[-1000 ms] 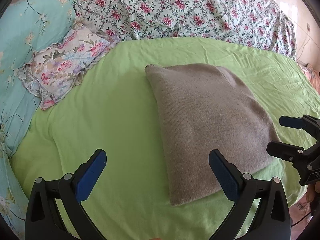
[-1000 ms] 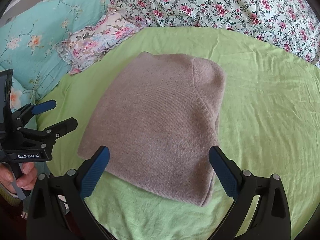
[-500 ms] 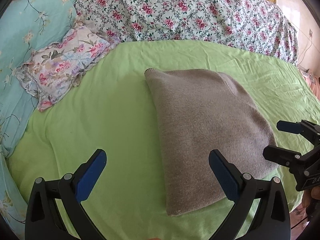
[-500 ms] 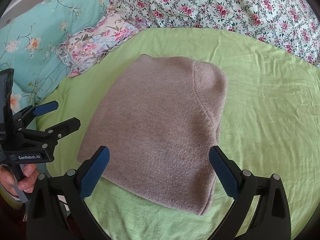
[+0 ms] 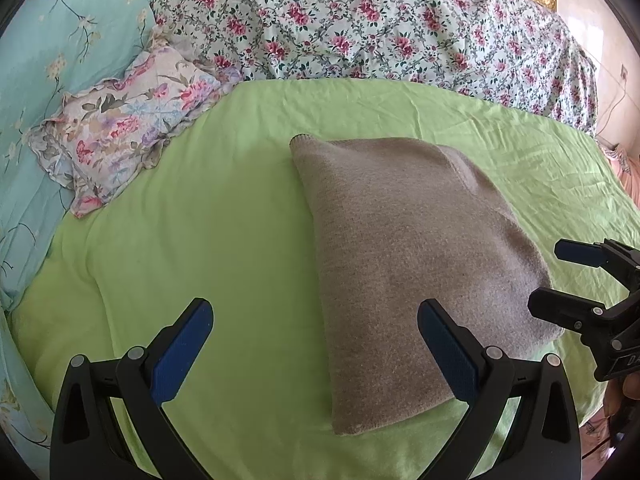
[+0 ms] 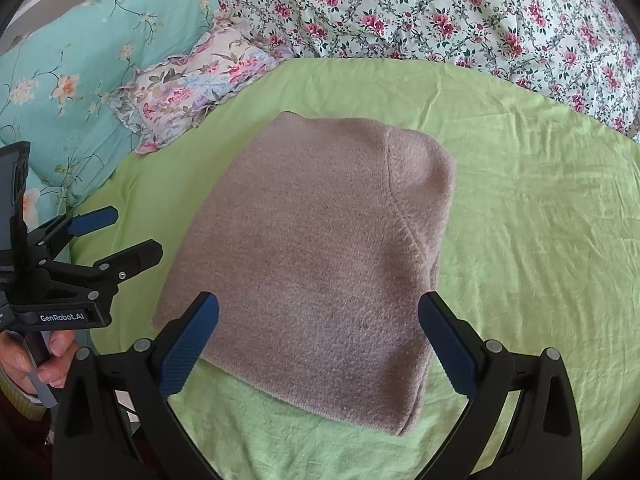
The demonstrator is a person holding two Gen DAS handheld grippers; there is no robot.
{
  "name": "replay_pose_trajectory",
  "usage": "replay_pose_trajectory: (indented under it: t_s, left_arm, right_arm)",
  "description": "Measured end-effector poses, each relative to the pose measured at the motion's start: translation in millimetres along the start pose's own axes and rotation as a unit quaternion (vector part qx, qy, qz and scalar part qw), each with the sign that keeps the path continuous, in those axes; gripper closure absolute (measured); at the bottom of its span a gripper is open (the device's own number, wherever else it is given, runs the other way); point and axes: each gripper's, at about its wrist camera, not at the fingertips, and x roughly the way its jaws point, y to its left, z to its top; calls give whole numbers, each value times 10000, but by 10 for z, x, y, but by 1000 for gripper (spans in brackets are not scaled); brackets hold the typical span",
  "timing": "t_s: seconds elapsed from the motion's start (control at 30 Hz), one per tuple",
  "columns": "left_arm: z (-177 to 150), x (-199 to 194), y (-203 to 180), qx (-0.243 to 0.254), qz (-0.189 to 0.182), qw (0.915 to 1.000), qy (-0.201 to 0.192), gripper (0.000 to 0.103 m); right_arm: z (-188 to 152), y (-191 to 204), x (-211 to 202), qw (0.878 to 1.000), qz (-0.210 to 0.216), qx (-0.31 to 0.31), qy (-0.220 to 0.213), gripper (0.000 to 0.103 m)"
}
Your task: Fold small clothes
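Note:
A grey-brown knitted sweater (image 5: 404, 248) lies folded into a rough rectangle on the green sheet (image 5: 208, 216); it also shows in the right wrist view (image 6: 316, 252). My left gripper (image 5: 316, 344) is open and empty, held above the sheet at the sweater's near left edge. My right gripper (image 6: 320, 336) is open and empty above the sweater's near edge. The right gripper shows at the right edge of the left wrist view (image 5: 560, 280), and the left gripper at the left of the right wrist view (image 6: 120, 236).
A small floral pillow (image 5: 120, 128) lies at the back left on a turquoise quilt (image 5: 48, 52). A flowered bedspread (image 5: 380, 28) runs along the back. The green sheet's near edge drops off at the bed's front.
Both grippers have drawn back slightly from the sweater and tilted down a little; the sweater sits lower in the views. Both stay open and empty.

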Motion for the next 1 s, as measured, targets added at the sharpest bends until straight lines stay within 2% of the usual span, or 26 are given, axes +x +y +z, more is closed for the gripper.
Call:
replay_pose_trajectory:
  t_s: [1.0]
  left_arm:
    - [-24,3,15,-5,58,10000,41,1]
  right_arm:
    - [-15,-68,-53,9997,-223,86,-16,3]
